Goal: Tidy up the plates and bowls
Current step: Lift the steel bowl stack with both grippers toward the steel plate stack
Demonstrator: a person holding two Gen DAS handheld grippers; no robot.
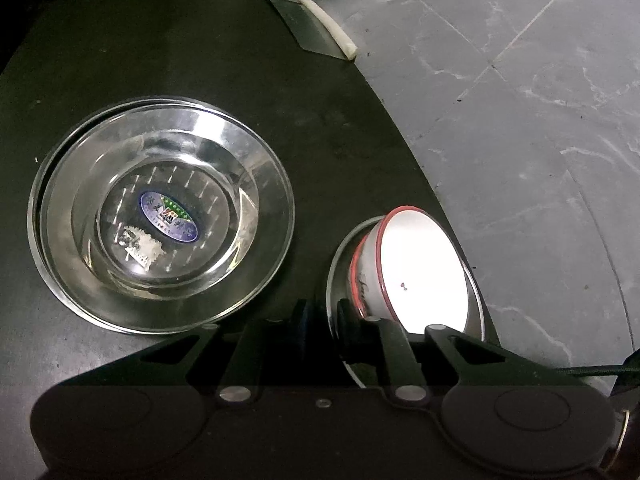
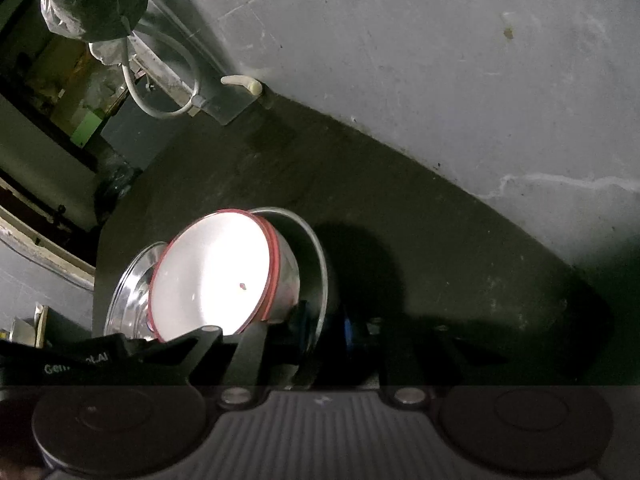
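Observation:
A white bowl with a red rim (image 1: 420, 276) lies tilted inside a steel dish (image 1: 334, 276). My left gripper (image 1: 324, 312) is shut on that dish's left rim, which passes between its fingers. In the right wrist view, my right gripper (image 2: 324, 320) is shut on the right rim of the steel dish (image 2: 316, 256), with the white bowl (image 2: 208, 276) to its left. The dish seems held just above the black table (image 1: 200, 60), near its right edge. A steel bowl (image 1: 168, 212) is nested in a steel plate (image 1: 44, 248) on the table to the left.
A cleaver with a pale handle (image 1: 316, 36) lies at the table's far edge. Grey tiled floor (image 1: 540, 120) lies beyond the table's curved right edge. A hose (image 2: 160, 92) and a plastic bag (image 2: 88, 0) are at the back. The left gripper's body (image 2: 100, 352) shows at lower left.

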